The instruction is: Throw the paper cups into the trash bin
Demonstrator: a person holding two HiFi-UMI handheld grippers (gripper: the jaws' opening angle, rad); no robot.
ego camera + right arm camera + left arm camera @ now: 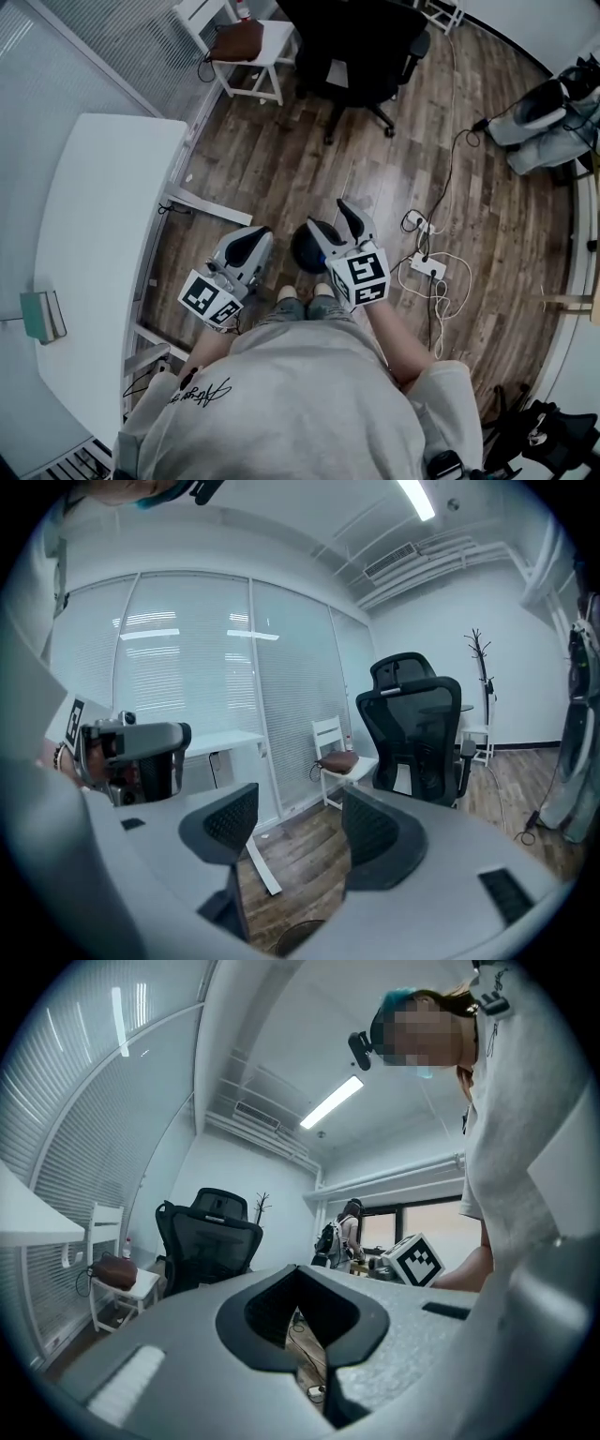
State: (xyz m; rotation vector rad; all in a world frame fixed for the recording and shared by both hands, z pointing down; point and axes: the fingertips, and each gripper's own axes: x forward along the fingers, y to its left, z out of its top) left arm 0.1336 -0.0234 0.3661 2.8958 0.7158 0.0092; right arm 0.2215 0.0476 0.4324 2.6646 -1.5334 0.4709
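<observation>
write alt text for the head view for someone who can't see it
Looking steeply down on a person in a pale shirt holding two grippers over a wooden floor: the left gripper shut, the right gripper open over a dark round object. A white desk stands at left, with a black office chair and a white chair beyond.

Underfoot, the floor (281,150) is showing wood planks with a low sheen. At nine o'clock the table (94,234) is looking smooth, white, matt. The right tongs (300,822) are showing grey matt plastic shells and black ribbed pads (230,822). At twelve o'clock the office chair (417,719) is showing black mesh. The shirt (309,394) is reading as grey cloth.
</observation>
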